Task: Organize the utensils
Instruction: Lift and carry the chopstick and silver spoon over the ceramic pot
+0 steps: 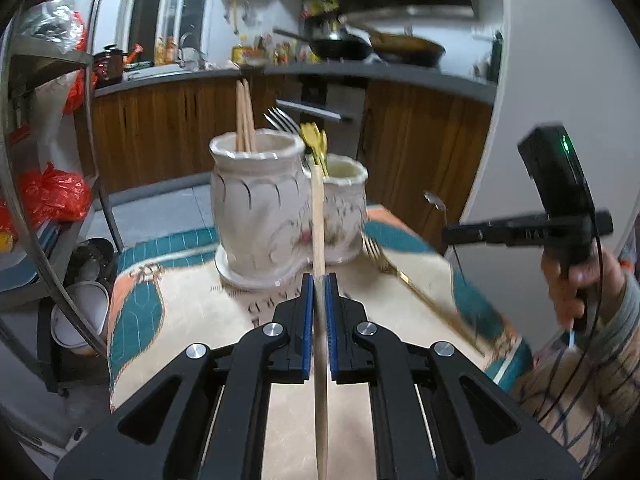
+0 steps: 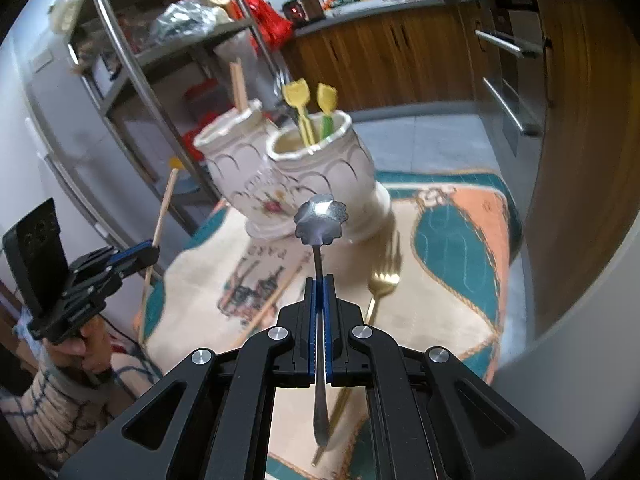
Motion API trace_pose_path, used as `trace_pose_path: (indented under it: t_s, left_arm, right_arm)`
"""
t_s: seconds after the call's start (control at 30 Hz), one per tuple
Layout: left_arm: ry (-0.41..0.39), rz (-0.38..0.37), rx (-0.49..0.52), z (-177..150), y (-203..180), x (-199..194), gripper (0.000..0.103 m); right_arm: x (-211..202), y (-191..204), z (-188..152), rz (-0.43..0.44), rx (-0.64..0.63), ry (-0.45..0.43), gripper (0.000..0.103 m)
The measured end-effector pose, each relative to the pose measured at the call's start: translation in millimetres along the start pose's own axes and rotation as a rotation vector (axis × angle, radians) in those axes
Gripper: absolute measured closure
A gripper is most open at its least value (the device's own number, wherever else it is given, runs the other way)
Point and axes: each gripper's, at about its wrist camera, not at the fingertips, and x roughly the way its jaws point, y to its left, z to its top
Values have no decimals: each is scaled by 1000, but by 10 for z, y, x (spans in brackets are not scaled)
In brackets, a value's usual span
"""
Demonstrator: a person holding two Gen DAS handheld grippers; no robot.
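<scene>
i've got the left gripper (image 1: pixel 319 280) pinching a wooden chopstick (image 1: pixel 318 216) and the right gripper (image 2: pixel 319 282) pinching a silver spoon (image 2: pixel 321 220), both just short of the twin ceramic holder (image 2: pixel 320 168). the long chopstick could clip the rim and tip it, or pivot in my thin grip.

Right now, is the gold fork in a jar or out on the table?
Out: the gold fork lies flat on the table mat, beside the jars.

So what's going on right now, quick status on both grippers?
Left gripper shut on chopstick. Right gripper shut on spoon. Both short of the holder. Gold fork, second chopstick lie on the mat; nothing blocking.
</scene>
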Motion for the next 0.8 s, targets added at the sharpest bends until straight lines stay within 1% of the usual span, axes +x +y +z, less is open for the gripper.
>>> trace_pose_path:
  t_s: [0.07,0.2,0.27,0.37,0.47,0.63,0.8]
  left_arm:
    - [-39,-9,-25,63,22,-25,97]
    - [-79,-16,-50,154,41,-37,97]
    - [-120,-22,-63,207,55,-70,97]
    - [-151,-27,-86,267,84,-60,97]
    - [-175,-28,-110,323,150,0,97]
    - [-232,-37,-147,378,263,57,97]
    - [-299,-38,-170,464,343,36,97]
  right_arm:
    - [-24,25,26,15,-1,-22,99]
    - [-75,99,99,42,-11,-72,100]
    - [-96,140,153,50,-19,-97,100]
    - [-80,182,239,58,-27,-120,100]
    - [-36,224,279,34,-49,-129,100]
    - [-39,269,302,38,-71,-175,100]
    - [-159,363,433,42,-108,-236,100]
